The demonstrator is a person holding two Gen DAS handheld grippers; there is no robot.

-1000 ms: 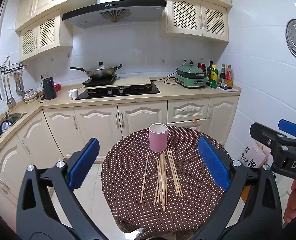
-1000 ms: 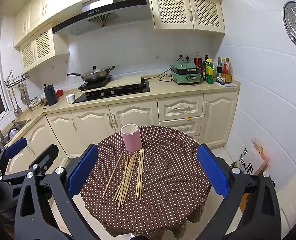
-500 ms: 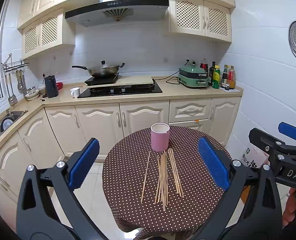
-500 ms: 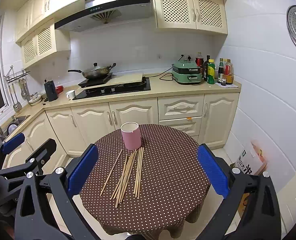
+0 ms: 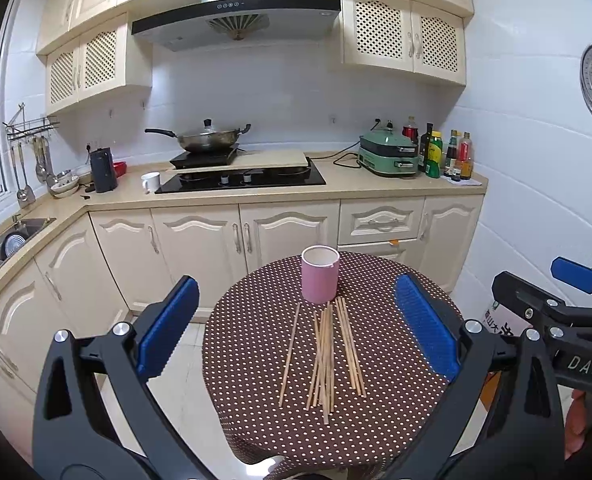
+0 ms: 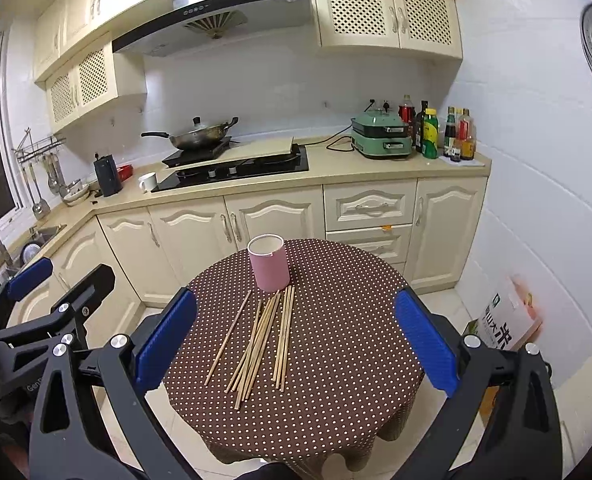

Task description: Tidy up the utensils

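Observation:
Several wooden chopsticks (image 5: 328, 350) lie loose on a round table with a brown polka-dot cloth (image 5: 388, 408); they also show in the right wrist view (image 6: 264, 336). A pink cylindrical holder (image 5: 320, 280) stands upright just behind them and looks empty from this angle; it also shows in the right wrist view (image 6: 269, 262). My left gripper (image 5: 296, 328) is open and empty, held above and in front of the table. My right gripper (image 6: 296, 332) is open and empty, beside the left one.
The table (image 6: 356, 360) stands on a tiled floor in front of cream kitchen cabinets (image 5: 256, 236). A counter behind holds a hob with a wok (image 5: 208, 140), a green appliance (image 5: 388, 154) and bottles (image 5: 448, 156). A printed bag (image 6: 504, 324) leans against the right wall.
Both grippers have tilted slightly upward, so the table and chopsticks sit a little lower in view. Nothing on the table has moved.

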